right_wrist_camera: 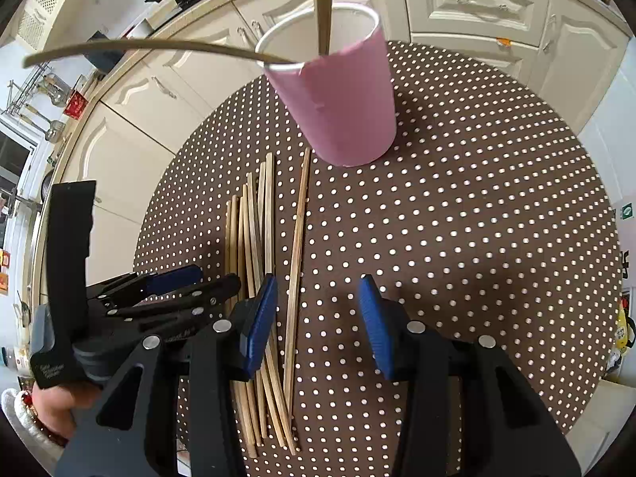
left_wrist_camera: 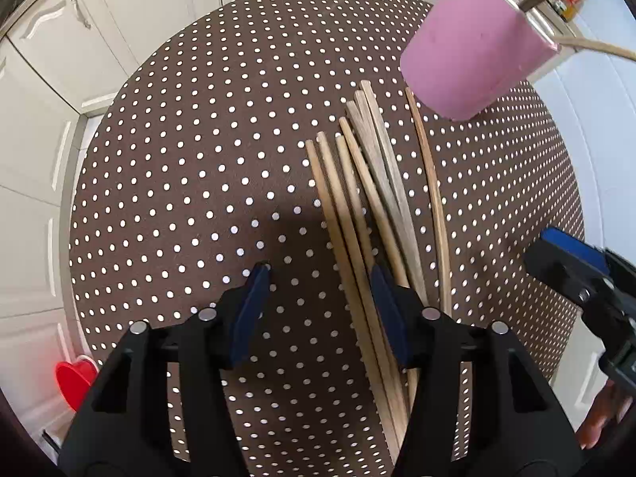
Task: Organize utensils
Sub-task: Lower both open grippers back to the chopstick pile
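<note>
Several wooden chopsticks (left_wrist_camera: 369, 206) lie side by side on the brown dotted table (left_wrist_camera: 190, 167); they also show in the right wrist view (right_wrist_camera: 258, 262). A pink cup (left_wrist_camera: 473, 51) stands beyond them and holds two chopsticks (right_wrist_camera: 324, 4); the cup also shows in the right wrist view (right_wrist_camera: 342, 103). My left gripper (left_wrist_camera: 320, 274) is open low over the near ends of the pile, its right finger over the sticks. My right gripper (right_wrist_camera: 318, 286) is open and empty, with one separate chopstick (right_wrist_camera: 298, 254) between its fingers' line. The right gripper also shows in the left wrist view (left_wrist_camera: 568, 262).
The round table (right_wrist_camera: 477, 218) stands in a kitchen with cream cabinets (right_wrist_camera: 469, 0) behind it. A red heart-shaped object (left_wrist_camera: 73, 381) lies off the table's left edge. The left gripper (right_wrist_camera: 171, 286) sits just left of the right one.
</note>
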Motion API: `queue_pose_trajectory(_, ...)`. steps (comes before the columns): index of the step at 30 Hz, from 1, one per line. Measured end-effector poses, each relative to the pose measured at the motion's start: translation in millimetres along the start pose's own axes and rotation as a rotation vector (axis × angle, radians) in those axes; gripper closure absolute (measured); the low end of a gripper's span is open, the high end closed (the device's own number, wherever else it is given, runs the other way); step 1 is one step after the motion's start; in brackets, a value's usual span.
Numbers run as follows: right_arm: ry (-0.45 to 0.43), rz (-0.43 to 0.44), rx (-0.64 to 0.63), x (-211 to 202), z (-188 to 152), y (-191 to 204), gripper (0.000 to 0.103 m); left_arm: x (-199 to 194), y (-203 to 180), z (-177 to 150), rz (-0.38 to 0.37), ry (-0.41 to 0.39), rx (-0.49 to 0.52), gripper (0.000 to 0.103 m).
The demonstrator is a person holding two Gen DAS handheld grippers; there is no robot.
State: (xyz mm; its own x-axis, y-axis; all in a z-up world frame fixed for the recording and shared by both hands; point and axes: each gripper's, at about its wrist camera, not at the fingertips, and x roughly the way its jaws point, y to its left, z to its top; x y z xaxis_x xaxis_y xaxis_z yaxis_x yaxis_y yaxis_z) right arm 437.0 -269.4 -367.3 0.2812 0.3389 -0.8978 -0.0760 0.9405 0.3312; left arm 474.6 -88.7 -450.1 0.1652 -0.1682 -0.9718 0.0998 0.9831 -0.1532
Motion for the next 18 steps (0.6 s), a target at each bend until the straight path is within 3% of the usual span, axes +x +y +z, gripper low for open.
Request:
queue_pose_trajectory(11,0.033,0.015,-0.040,28,17,10,0.062,-9,32,-3,-0.003,0.002,-0.087,0.052)
queue_pose_trajectory(18,0.031,-0.007,-0.069,41,34,12,0.065,3,31,29,0.042,0.003,-0.085,0.052)
